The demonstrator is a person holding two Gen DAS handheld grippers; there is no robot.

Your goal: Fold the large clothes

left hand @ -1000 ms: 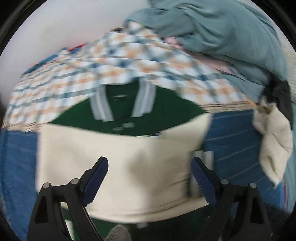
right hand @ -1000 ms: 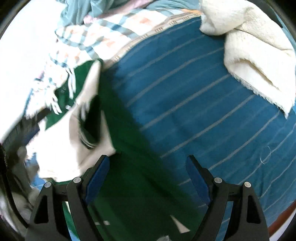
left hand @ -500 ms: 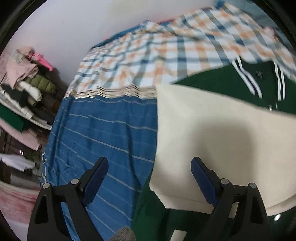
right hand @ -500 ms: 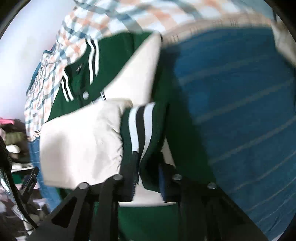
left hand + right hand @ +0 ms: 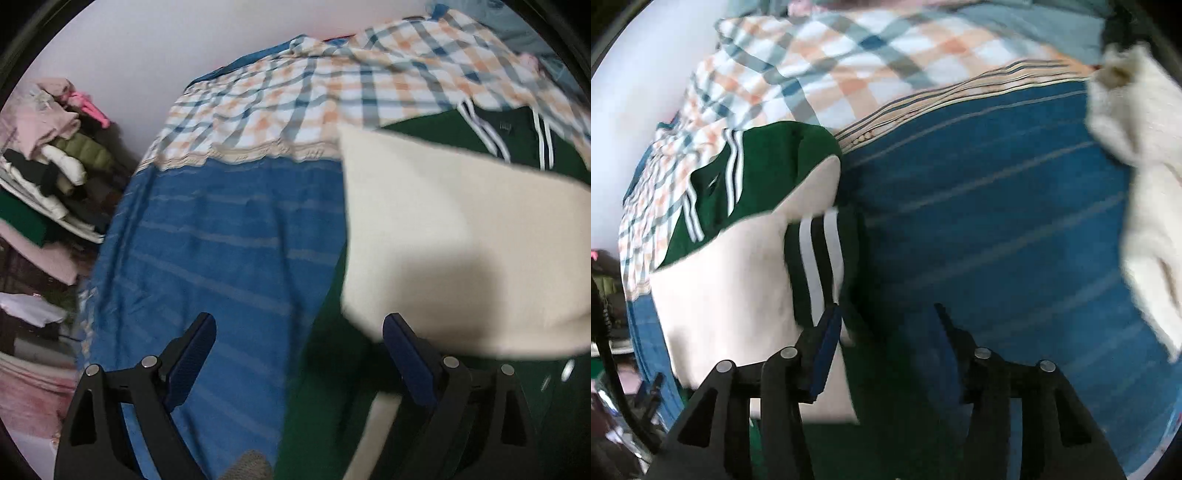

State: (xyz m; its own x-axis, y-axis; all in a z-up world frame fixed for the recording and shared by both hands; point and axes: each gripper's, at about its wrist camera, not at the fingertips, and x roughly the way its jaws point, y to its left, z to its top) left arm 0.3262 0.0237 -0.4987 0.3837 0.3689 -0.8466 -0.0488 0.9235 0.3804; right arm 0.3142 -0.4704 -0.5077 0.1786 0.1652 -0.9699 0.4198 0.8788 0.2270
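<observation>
Judging from how the jacket (image 5: 746, 280) lies, the fold is reckoned partly done: both cream sleeves are laid across the green body, and the striped cuff (image 5: 816, 266) is seen resting on the cream of the other sleeve. The lengthwise fold of the body is not yet made, by the look of it.

Nearest in the right view, the right tool (image 5: 886, 325) is seen released; its jaws have just been opening, and nothing is pinched between them, though the near pad stands just beside the cuff. In the left view, the left tool (image 5: 299, 354) is held wide apart over the bed (image 5: 229, 240), its right pad just beside the corner of the cream sleeve (image 5: 461, 251), with only blue cover and green hem between the pads.

Beyond the jacket, a checked blanket (image 5: 332, 96) is spread along the wall side, partly under the collar. A cream towel (image 5: 1137, 166) is left on the far right of the bed, well apart from the jacket, and a stack of clothes (image 5: 48, 155) is seen off the bed's left edge.

The jacket's lower hem is cut off by both views, so its full outline cannot be judged. Both pictures are blurred, and whether the sleeves lie flat cannot be told.
</observation>
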